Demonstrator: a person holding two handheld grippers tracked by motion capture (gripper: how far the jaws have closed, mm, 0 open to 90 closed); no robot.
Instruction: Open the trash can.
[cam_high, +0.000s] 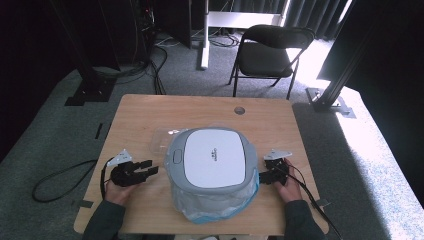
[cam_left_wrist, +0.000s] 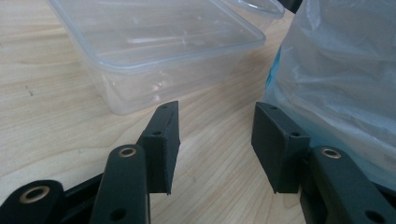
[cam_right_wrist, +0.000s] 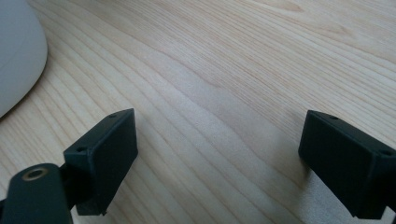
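Wooden table (cam_high: 150, 107), grey-lidded bin (cam_high: 212, 162) (latch facing left), grippers apart.

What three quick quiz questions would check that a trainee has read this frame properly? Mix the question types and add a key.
1. True or false: the left gripper is shut on the clear plastic container.
2. What covers the lower body of the grey and white appliance at the table's middle?
   A. a towel  B. a clear plastic bag  C. a cardboard box
3. Fill in: the right gripper has its jaws open over bare ____.

Key
1. False: its jaws stand open and hold nothing, with the container beyond them.
2. B: the clear plastic bag wraps it below the lid.
3. Wood, the top of the table.
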